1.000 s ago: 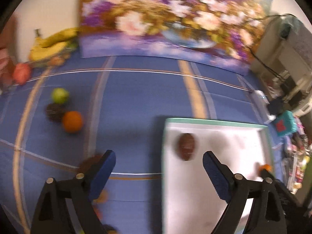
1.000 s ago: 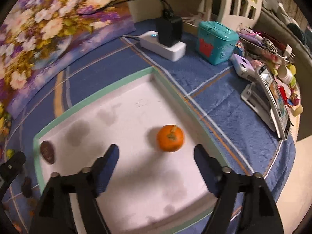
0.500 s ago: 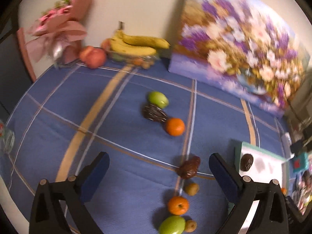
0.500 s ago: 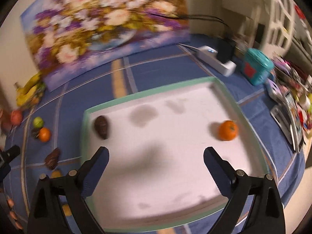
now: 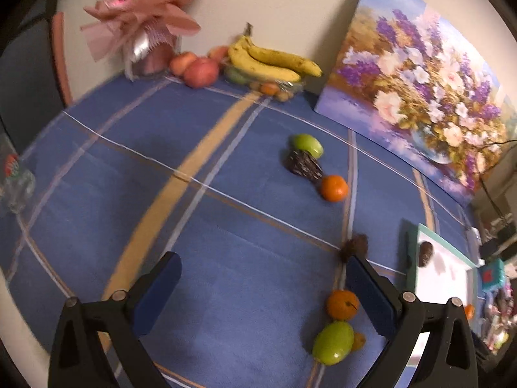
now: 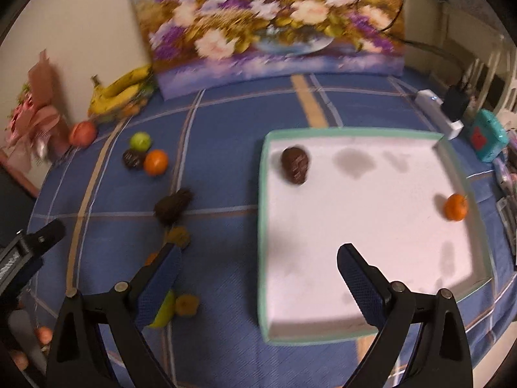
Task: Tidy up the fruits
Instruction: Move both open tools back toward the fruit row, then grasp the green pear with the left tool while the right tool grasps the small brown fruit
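Observation:
My left gripper (image 5: 263,291) hangs open over bare blue cloth, nothing between its fingers. Beyond it lie a green apple (image 5: 308,145), a dark wrinkled fruit (image 5: 303,166) and an orange (image 5: 334,188). By its right finger are a brown fruit (image 5: 355,247), another orange (image 5: 342,304) and a green fruit (image 5: 332,342). My right gripper (image 6: 258,274) is open and empty, straddling the left wall of the white tray (image 6: 263,226). The tray holds a dark fruit (image 6: 294,165) and an orange (image 6: 455,207). A brown fruit (image 6: 173,208) lies left of the tray.
Along the wall stand a flower painting (image 6: 268,22), bananas (image 5: 271,59), red apples (image 5: 200,71) and a pink bouquet (image 5: 145,22). A power strip (image 6: 439,113) and a teal box (image 6: 486,135) sit right of the tray, with clutter past them. The table edge runs at the left.
Both grippers swung left. The left went from the tray out over the cloth by the loose fruits. The right went from the tray's orange to its left wall. Both jaws spread wider.

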`<state>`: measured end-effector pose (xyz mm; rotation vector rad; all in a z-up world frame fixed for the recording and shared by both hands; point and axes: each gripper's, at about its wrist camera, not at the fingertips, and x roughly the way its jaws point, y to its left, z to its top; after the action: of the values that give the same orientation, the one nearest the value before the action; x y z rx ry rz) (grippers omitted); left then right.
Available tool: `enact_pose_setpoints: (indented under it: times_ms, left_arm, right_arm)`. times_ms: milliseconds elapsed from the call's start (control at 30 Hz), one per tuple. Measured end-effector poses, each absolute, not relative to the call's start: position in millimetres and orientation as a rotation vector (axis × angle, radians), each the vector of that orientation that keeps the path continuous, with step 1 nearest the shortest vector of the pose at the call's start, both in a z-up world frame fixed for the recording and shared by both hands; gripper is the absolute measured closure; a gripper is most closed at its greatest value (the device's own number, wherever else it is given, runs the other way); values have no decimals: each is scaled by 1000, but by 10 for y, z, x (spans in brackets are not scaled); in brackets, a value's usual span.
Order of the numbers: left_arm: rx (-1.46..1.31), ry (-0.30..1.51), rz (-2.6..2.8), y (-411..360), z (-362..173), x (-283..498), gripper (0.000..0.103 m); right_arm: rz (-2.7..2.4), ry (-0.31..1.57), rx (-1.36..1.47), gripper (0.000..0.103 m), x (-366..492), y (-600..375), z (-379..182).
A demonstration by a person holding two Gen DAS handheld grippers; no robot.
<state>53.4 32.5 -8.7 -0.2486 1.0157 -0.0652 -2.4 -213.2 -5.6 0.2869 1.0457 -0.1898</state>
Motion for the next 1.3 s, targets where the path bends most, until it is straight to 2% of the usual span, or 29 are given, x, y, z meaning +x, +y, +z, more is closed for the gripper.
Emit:
enact_pose_setpoints:
  times_ms: [33, 133, 200, 233, 267, 333, 500, 600, 1067, 1300]
  left_arm:
    - [-247, 1021, -78, 307, -91, 525, 0]
    - [-236, 1030, -126, 222, -73, 513, 0]
    - [-237, 1024, -137, 204, -44, 513, 0]
    - [-236, 1016, -135, 198, -24, 516, 0]
    - [-229, 1007, -127, 195, -6, 521, 0]
    - [-219, 992, -95, 220, 19, 527, 0]
    - [-240, 969, -3, 397, 45, 551, 1]
    - [-245, 974, 11, 432, 31, 555, 1]
    - [-386, 1147, -56, 418, -313, 637, 2]
    - [-422, 1181, -65, 421, -398, 643, 2]
  right_arm:
    - [-179, 1058, 290, 8, -39, -2102, -80]
    - [-145, 1087, 303, 25, -62, -2032, -143]
    - [-134, 1111, 299, 26, -63, -1989, -196]
    - [-129, 1121, 298, 30, -62, -1976, -219]
    - [-121, 1131, 301, 38, -58, -1963, -244]
    - [-94, 1158, 314, 44, -43, -1931, -312]
    - [-6, 1212, 348, 50, -5, -1825, -437]
    - [17, 1245, 322, 57, 22, -1724, -508]
    - [72, 1284, 280, 67, 122, -1541, -652]
    - [120, 1310, 327, 77, 159, -1490, -745]
